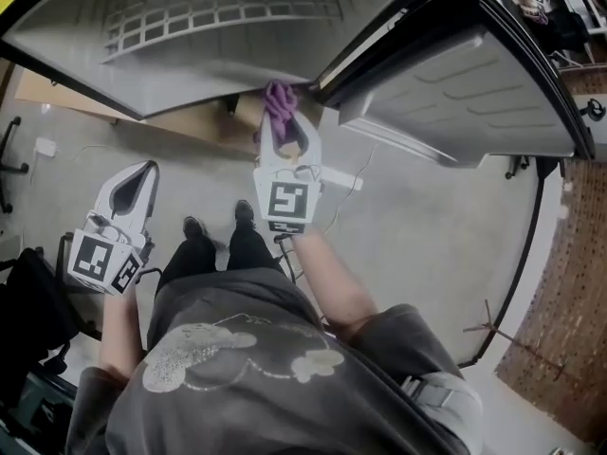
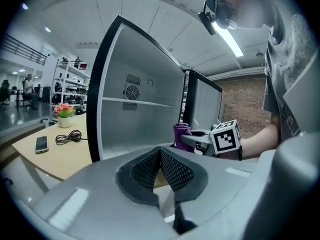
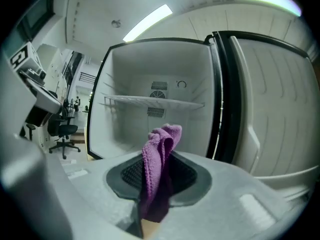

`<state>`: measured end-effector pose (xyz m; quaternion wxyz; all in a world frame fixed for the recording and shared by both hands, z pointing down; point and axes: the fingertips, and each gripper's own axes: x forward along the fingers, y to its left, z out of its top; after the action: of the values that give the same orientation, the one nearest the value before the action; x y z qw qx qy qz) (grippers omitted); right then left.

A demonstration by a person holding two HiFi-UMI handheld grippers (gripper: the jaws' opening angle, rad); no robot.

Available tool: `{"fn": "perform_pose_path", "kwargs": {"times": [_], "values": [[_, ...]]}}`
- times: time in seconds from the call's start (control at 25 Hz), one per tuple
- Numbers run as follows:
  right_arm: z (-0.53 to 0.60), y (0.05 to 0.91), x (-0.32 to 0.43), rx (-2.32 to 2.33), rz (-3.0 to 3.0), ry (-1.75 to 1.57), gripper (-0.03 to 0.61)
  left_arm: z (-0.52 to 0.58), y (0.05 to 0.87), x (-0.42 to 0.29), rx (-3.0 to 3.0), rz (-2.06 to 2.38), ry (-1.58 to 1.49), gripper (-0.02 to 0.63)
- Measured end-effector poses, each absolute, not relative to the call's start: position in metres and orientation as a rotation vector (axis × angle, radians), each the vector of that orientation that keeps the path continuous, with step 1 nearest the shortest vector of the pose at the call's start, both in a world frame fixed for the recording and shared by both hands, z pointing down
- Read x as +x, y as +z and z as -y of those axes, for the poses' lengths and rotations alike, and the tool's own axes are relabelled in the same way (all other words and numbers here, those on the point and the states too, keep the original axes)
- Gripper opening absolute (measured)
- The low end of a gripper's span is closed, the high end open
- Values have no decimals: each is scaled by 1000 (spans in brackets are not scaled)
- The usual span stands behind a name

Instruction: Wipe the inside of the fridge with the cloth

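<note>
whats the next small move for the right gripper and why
Probably ease the right gripper forward until the cloth meets the fridge inner floor: the gripper is shut on the cloth, the door stands open, and the cloth seems to sit just at the opening.

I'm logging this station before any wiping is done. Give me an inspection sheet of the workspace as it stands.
Surface: fridge open, door swung to the right; wire shelf carries nothing.
Job's things: purple cloth, bunched, held up before the fridge opening.
Clutter: phone and flower pot on the table beside the fridge.
Grippers: right gripper shut on the cloth; left gripper shut, empty, held lower.
Cables: black cable coiled on the table near the phone.
Surroundings: office chair, brick wall.
</note>
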<state>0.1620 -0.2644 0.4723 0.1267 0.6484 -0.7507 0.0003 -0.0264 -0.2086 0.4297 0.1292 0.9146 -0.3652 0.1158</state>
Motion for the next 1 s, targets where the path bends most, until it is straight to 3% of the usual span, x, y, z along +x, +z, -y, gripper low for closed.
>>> {"fn": "perform_pose_path", "kwargs": {"times": [0.4,1.0], "values": [[196,473,191,2044,2033,54,84,173,385,-11,2827,930,174,17],[-64,467,87,2262,1752,93,84,-53,433,-180,2815,734,249,17]]}}
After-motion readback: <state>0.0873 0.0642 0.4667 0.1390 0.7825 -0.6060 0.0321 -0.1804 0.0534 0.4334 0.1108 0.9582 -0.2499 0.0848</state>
